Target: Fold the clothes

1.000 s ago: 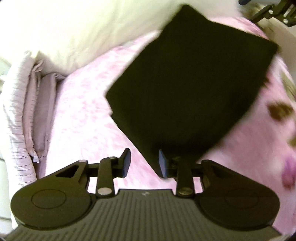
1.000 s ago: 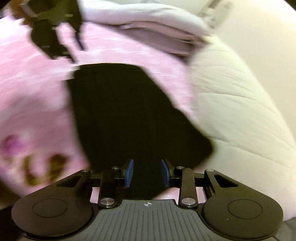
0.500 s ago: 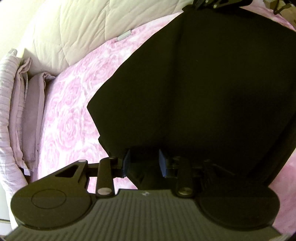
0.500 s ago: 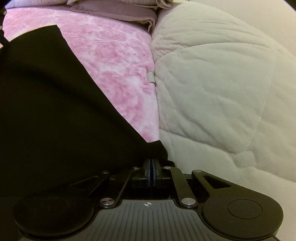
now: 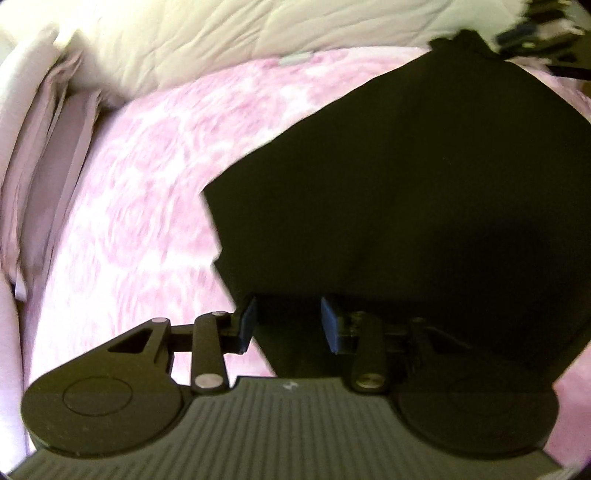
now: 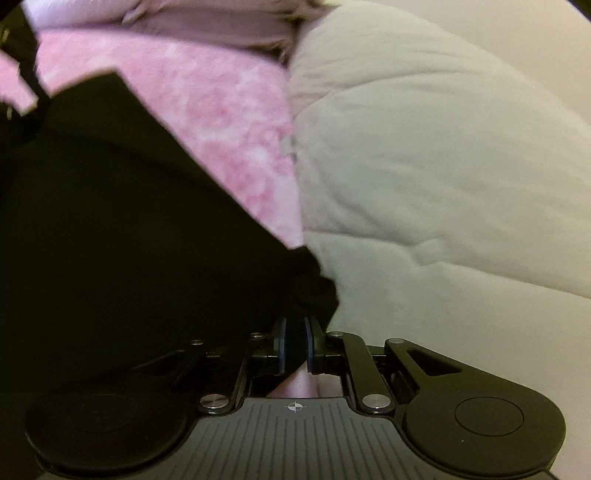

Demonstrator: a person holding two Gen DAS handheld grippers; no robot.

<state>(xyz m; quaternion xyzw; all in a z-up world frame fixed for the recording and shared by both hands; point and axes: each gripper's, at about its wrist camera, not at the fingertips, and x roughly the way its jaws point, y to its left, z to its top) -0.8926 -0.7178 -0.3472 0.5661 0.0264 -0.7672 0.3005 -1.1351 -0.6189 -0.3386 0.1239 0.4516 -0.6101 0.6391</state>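
A folded black garment [image 5: 406,192] lies on the pink rose-print bedspread [image 5: 147,192]. My left gripper [image 5: 288,325] is open, its blue pads either side of the garment's near edge, with cloth between them. In the right wrist view the same black garment [image 6: 129,221] fills the left half. My right gripper [image 6: 295,343] has its pads nearly together on a bunched corner of the garment [image 6: 314,288]. The right gripper also shows blurred in the left wrist view [image 5: 539,33], at the garment's far corner.
A cream quilted duvet [image 6: 424,166] is heaped along the bed's side, right beside the right gripper. Pale pink striped pillows [image 5: 33,155] are stacked at the head of the bed.
The right gripper closed on the garment's corner half a second ago and still holds it. The left gripper has stayed open and moved in so the garment's edge sits between its pads.
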